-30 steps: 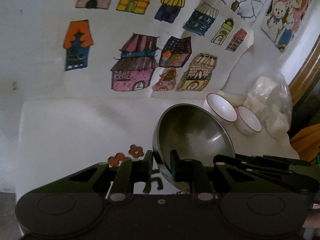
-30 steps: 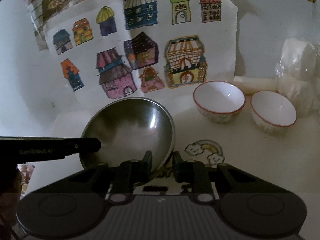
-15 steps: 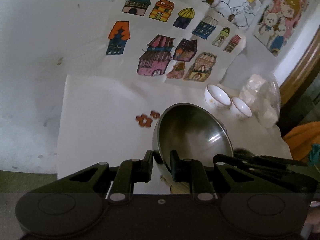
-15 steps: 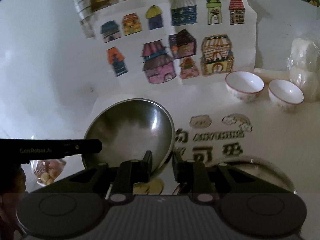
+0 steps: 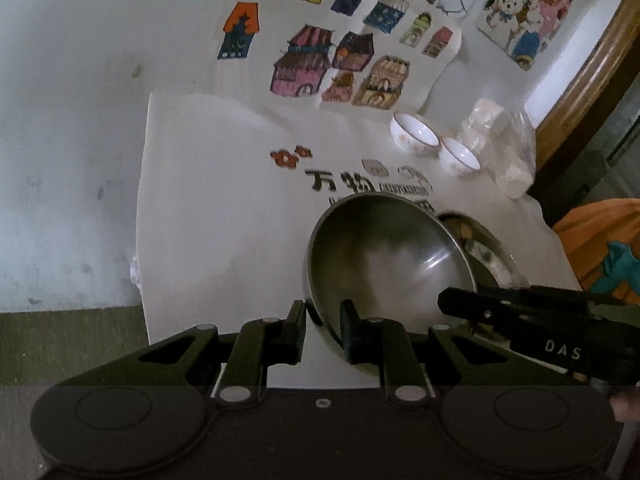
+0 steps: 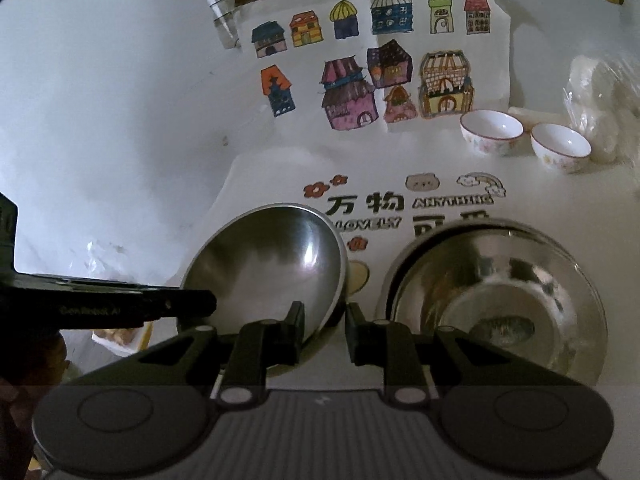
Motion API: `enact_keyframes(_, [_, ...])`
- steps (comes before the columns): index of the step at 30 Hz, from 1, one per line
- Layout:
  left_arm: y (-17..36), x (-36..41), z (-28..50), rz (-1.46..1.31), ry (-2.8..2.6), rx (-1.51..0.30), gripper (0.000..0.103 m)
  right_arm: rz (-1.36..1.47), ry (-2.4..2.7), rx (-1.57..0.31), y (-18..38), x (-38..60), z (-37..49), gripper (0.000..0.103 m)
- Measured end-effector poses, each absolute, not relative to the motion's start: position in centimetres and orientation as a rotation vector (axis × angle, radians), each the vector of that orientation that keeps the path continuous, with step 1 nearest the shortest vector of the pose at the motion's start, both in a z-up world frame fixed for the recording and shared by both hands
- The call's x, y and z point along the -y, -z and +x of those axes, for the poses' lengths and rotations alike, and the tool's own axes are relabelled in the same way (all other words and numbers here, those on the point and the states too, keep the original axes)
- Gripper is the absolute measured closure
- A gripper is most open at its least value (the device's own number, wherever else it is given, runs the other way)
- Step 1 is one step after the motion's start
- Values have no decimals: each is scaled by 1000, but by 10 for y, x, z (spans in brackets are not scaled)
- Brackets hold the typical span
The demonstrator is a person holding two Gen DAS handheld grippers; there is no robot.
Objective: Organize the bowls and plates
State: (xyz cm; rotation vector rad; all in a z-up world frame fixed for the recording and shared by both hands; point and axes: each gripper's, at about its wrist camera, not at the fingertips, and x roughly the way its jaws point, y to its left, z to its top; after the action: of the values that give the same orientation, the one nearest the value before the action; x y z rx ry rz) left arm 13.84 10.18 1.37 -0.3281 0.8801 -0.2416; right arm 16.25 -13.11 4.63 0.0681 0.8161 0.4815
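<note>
Steel bowl [image 5: 384,256] gripped by both claws at lower centre of each view

Left claw [image 5: 322,330] clamps its near rim; right claw [image 6: 322,332] clamps the opposite rim; bowl tilted above the white surface [image 5: 208,208]; larger steel bowl [image 6: 496,300] at lower right; two small white bowls [image 6: 520,140] at upper right.

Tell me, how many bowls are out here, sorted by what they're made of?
Steel bowls: 2, the held steel bowl and a larger steel bowl on the table.
White ceramic bowls with red rims: 2, one beside the other near the wall.
Total: 4 bowls.
</note>
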Motion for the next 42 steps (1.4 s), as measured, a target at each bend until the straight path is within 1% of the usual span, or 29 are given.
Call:
enact_keyframes(7, [-9, -101, 127, -318, 245, -913, 83, 48, -492, -826, -48, 130, 149, 78])
enact_keyframes(17, [-4, -107, 131, -310, 230, -937, 81, 39, -529, -860, -35, 122, 157, 77])
enact_keyframes(18, [-5, -106, 131, -302, 229, -932, 77, 37, -530, -861, -34, 122, 158, 77])
enact_keyframes(20, [-9, -106, 130, -277, 218, -912, 75, 24, -523, -851, -34, 121, 159, 73])
enact_keyframes(22, [-13, -105, 130, -253, 212, -892, 70, 6, -512, -832, -37, 122, 158, 71])
enact_keyframes(24, [-18, -105, 131, -237, 204, -875, 59, 1, -507, -817, -40, 125, 158, 66])
enact_keyframes(26, [-23, -104, 132, -221, 198, -854, 53, 4, -505, -801, -43, 128, 159, 57])
enact_keyframes(31, [-39, -95, 140, -177, 198, -804, 38, 15, -500, -768, -49, 137, 165, 44])
enact_keyframes(33, [-46, -89, 147, -158, 200, -783, 30, 23, -499, -756, -52, 141, 168, 39])
enact_keyframes(35, [-53, -82, 153, -142, 203, -764, 26, 28, -494, -743, -54, 147, 171, 32])
enact_keyframes(40, [-70, -63, 176, -126, 208, -730, 17, 44, -474, -708, -62, 165, 185, 21])
enact_keyframes(42, [-78, -56, 188, -140, 208, -711, 6, 46, -460, -691, -66, 175, 192, 18])
